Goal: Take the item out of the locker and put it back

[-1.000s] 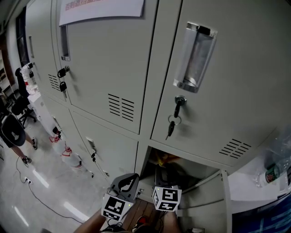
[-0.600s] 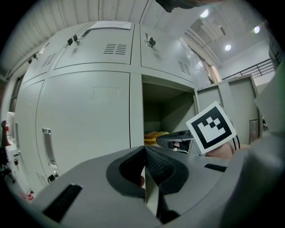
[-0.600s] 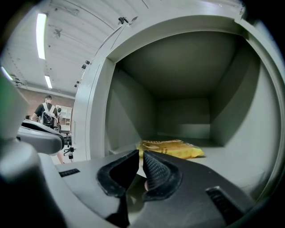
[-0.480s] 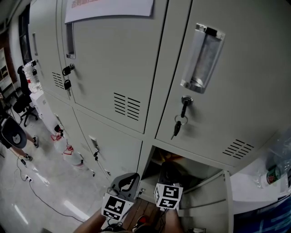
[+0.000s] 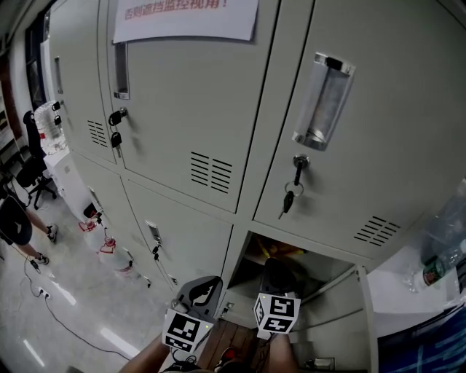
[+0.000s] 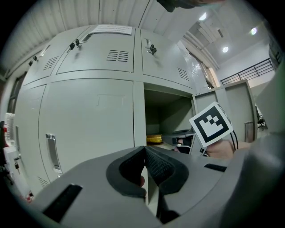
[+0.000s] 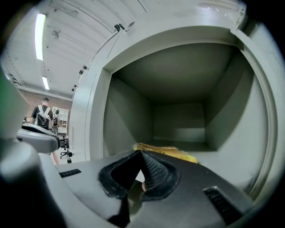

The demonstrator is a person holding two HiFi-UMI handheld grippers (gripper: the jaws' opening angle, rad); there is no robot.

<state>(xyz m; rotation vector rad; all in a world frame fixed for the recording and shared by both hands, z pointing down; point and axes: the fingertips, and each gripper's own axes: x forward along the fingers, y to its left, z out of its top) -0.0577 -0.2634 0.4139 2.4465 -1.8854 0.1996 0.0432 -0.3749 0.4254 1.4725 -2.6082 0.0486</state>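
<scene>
change, view: against the earlier frames the lockers are seen lower in the head view, and more of the paper sign [image 5: 186, 18] is shown at 12 o'clock.
change, cube: the right marker cube [image 5: 277, 314] is shifted slightly toward 3 o'clock.
change, jaws: the right gripper [image 7: 141, 152] has just been closing and its jaws are now brought fully together.
count, tools: 2 grippers and 2 marker cubes, the left marker cube [image 5: 182, 331] at 9 o'clock of the right one.
count, item: 1 yellow packet [image 7: 167, 152].
count, locker: 1 open compartment [image 7: 178, 120] and 1 swung-out door [image 5: 360, 313] at its 3 o'clock.
count, keys: 2 key bunches hung on the upper doors, one [image 5: 291, 193] and another [image 5: 115, 131].
item place: the yellow packet is laid on the compartment floor, at 1 o'clock of the right tips and just at them. Whether its edge is pinched cannot be made out.
left gripper [image 6: 144, 149]: the jaws are pressed together with nothing between them.
pose, right: held about level, nosed into the compartment mouth.
pose, left: held about level outside, aimed at the post left of the opening.
</scene>
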